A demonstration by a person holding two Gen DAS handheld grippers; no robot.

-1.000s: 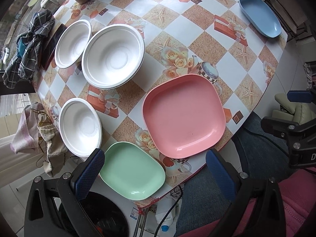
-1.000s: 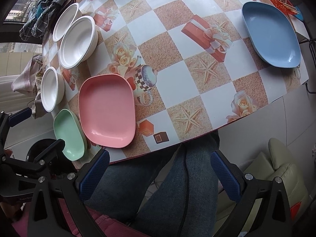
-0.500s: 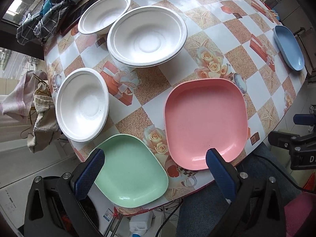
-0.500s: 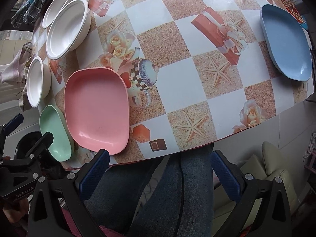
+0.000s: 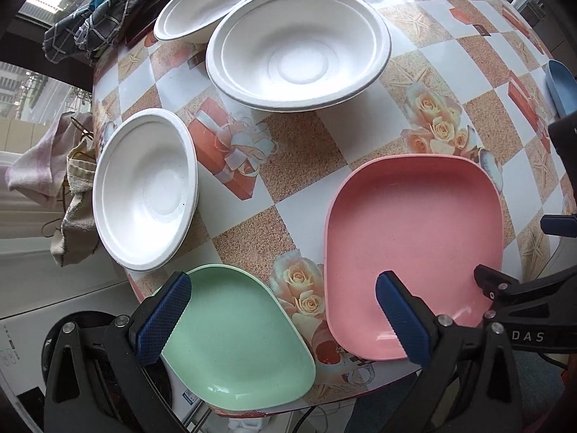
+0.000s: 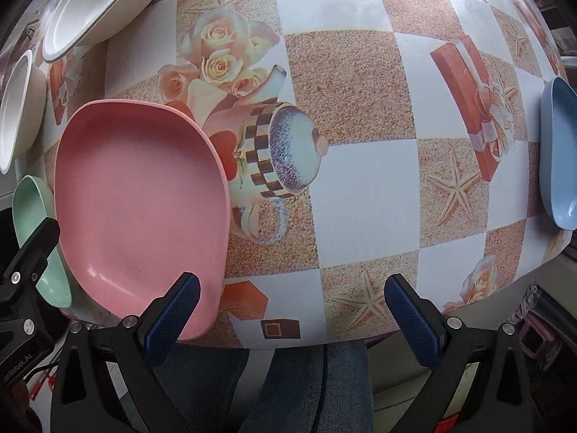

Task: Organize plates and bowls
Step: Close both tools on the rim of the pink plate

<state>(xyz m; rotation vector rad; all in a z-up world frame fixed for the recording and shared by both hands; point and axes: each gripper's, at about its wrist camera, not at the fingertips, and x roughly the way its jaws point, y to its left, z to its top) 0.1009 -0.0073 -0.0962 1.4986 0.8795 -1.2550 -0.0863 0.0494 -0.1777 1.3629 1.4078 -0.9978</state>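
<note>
The left tool (image 5: 279,319) hangs wide and empty over the near edge of the round desk (image 5: 306,151) with its checked floral cover, its two blue pads spanning the gap where the mint-green rounded-square plastic plate (image 5: 238,339) lies just beside the larger pink rounded-square plastic plate (image 5: 414,249). The green plate sits straight ahead and slightly left of this tool. The right tool (image 6: 292,315), equally wide and empty, has the pink plate (image 6: 140,205) under its left pad. The left hand looks nearer the green plate.
</note>
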